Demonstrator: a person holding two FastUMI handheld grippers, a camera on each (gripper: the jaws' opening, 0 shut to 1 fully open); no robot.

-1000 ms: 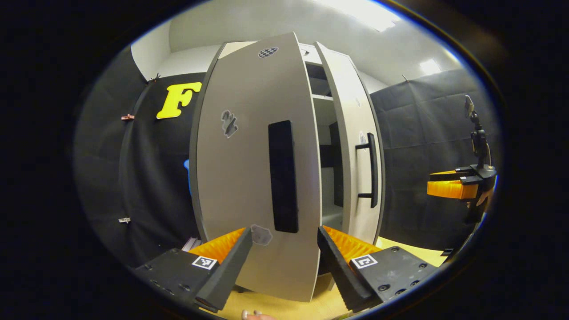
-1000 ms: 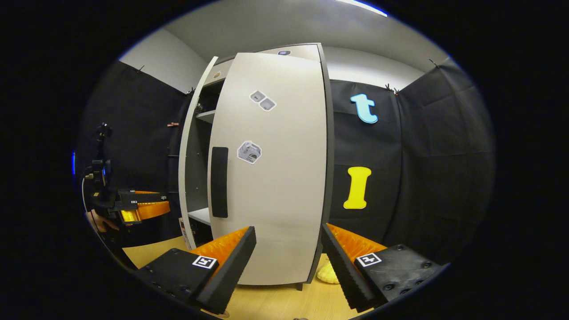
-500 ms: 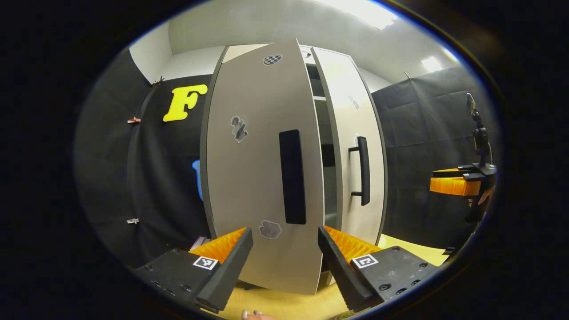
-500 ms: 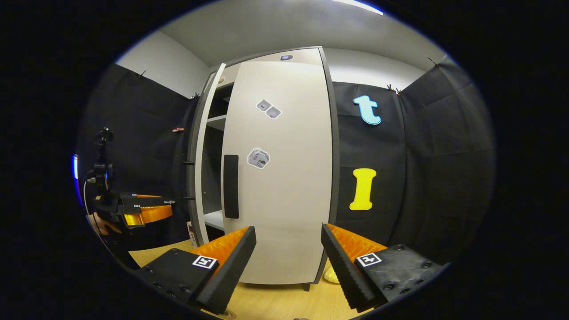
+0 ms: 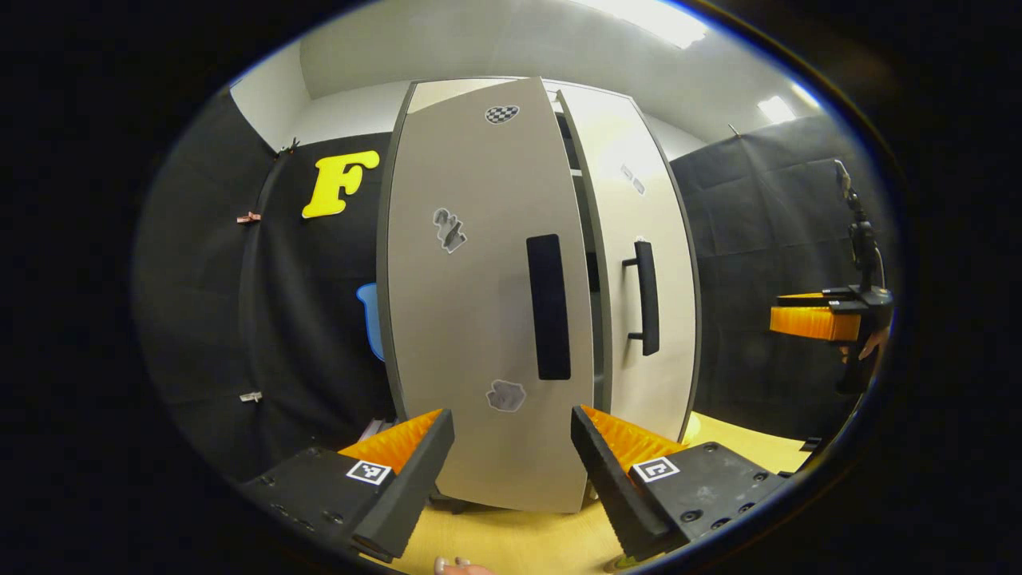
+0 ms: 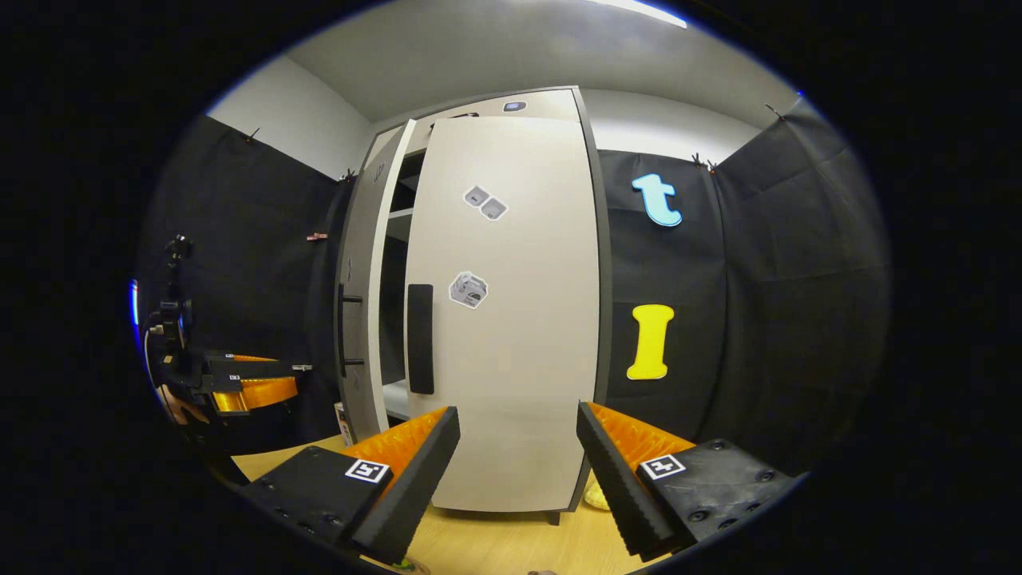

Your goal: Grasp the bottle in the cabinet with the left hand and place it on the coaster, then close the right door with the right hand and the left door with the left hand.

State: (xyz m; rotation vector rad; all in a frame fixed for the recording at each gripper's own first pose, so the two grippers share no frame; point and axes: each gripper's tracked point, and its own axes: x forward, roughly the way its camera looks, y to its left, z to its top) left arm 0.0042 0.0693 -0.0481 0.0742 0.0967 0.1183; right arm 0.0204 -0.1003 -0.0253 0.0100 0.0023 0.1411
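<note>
The tall grey cabinet has both doors nearly shut. In the left gripper view the left door [image 5: 479, 319] stands straight ahead with its dark handle [image 5: 548, 318], and a thin dark gap separates it from the right door [image 5: 651, 200]. My left gripper [image 5: 511, 419] is open, its fingers framing the left door's lower part. In the right gripper view the right door [image 6: 519, 335] faces me and the left door [image 6: 358, 319] stands edge-on beside it. My right gripper [image 6: 517, 415] is open in front of the right door. Whether either gripper touches its door I cannot tell.
The cabinet stands on a pale wooden tabletop [image 6: 495, 543]. A small pale yellow object [image 6: 595, 497] lies by the cabinet's right foot. The right gripper [image 5: 778, 315] hangs at the far right of the left gripper view, the left gripper [image 6: 297, 377] at the far left of the right gripper view.
Both doors have swung toward shut and the gap between them has narrowed to a slit. The shelves inside are now mostly hidden.
</note>
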